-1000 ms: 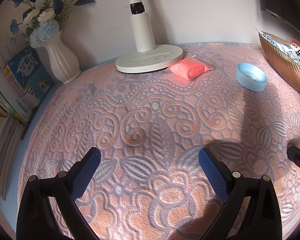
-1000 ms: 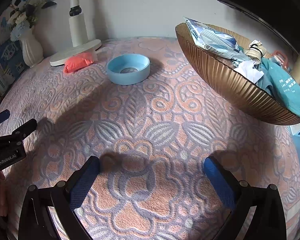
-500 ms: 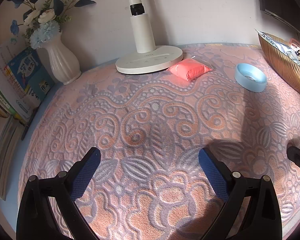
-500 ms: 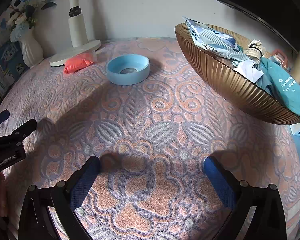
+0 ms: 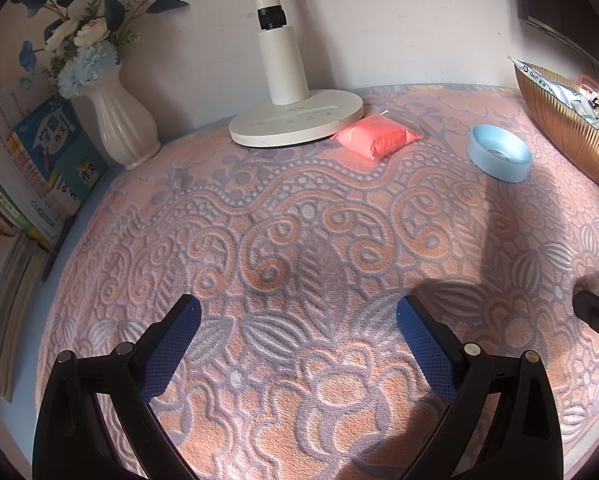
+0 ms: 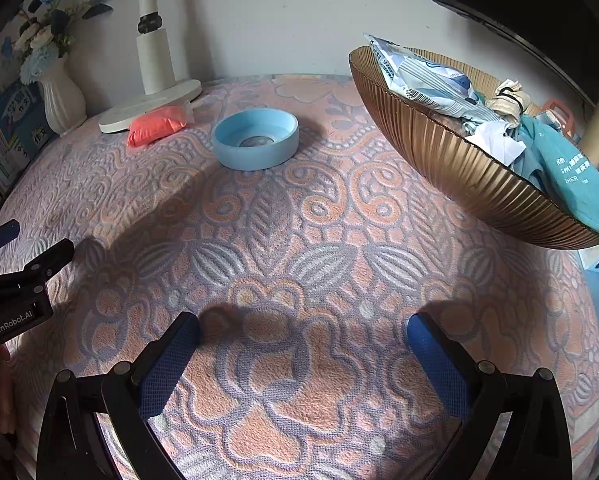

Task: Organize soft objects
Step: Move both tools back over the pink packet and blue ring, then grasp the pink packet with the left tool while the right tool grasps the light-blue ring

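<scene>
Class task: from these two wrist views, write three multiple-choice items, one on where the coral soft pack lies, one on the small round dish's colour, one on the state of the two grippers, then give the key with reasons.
1. The coral soft pack lies:
A. inside the gold basket
B. beside the lamp base
C. in the blue dish

2. The small round dish is:
A. light blue
B. green
C. white

3. The left gripper and right gripper are:
A. both shut on the pack
B. one open, one shut
C. both open, holding nothing

Key: B, the pack rests on the cloth against the lamp base; A, its wall is pale blue; C, both pairs of jaws stand wide apart over bare cloth.
</scene>
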### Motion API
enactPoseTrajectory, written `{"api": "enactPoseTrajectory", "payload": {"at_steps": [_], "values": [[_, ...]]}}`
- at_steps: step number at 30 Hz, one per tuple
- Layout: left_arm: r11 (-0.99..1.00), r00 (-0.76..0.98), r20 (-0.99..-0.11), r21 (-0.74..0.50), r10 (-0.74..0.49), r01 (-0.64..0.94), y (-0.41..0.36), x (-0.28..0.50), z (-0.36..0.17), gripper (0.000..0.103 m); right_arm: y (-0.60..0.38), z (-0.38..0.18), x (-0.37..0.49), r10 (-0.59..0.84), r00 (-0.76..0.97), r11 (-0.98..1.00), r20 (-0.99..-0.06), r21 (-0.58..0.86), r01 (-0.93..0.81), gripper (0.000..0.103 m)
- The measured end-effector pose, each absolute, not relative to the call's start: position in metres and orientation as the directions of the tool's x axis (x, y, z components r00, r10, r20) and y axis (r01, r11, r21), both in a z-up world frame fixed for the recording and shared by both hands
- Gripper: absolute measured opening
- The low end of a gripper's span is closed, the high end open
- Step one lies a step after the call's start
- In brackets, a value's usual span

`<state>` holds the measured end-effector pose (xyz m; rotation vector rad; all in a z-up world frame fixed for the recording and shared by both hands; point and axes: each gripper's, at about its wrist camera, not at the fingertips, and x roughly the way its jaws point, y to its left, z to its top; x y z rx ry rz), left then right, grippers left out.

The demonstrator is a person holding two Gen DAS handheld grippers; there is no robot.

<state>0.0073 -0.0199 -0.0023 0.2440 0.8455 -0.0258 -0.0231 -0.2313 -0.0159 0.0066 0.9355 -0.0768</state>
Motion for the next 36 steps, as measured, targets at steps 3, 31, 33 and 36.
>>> {"api": "enactPoseTrajectory", "payload": {"at_steps": [3, 31, 33, 36], "values": [[0.972, 0.665, -0.743, 0.204, 0.075, 0.119, -0.02, 0.007, -0.002, 0.098, -0.231, -0.016, -0.023, -0.063, 0.591, 0.997, -0.804, -0.028, 0.069, 0.103], [0.972, 0.482, -0.851, -0.123, -0.208, 0.203, -0.005, 0.11, 0.052, 0.098, -0.235, 0.016, 0.048, 0.088, 0.494, 0.994, -0.865, 0.107, 0.011, 0.099], [0.968, 0.464, -0.854, -0.165, -0.236, 0.189, -0.017, 0.128, 0.036, 0.098, -0.232, 0.011, 0.064, 0.106, 0.514, 0.992, -0.851, 0.122, -0.002, 0.095], [0.972, 0.475, -0.851, -0.163, -0.224, 0.167, -0.027, 0.145, 0.017, 0.097, -0.226, 0.0, 0.086, 0.079, 0.526, 0.996, -0.847, 0.082, -0.016, 0.087]]}}
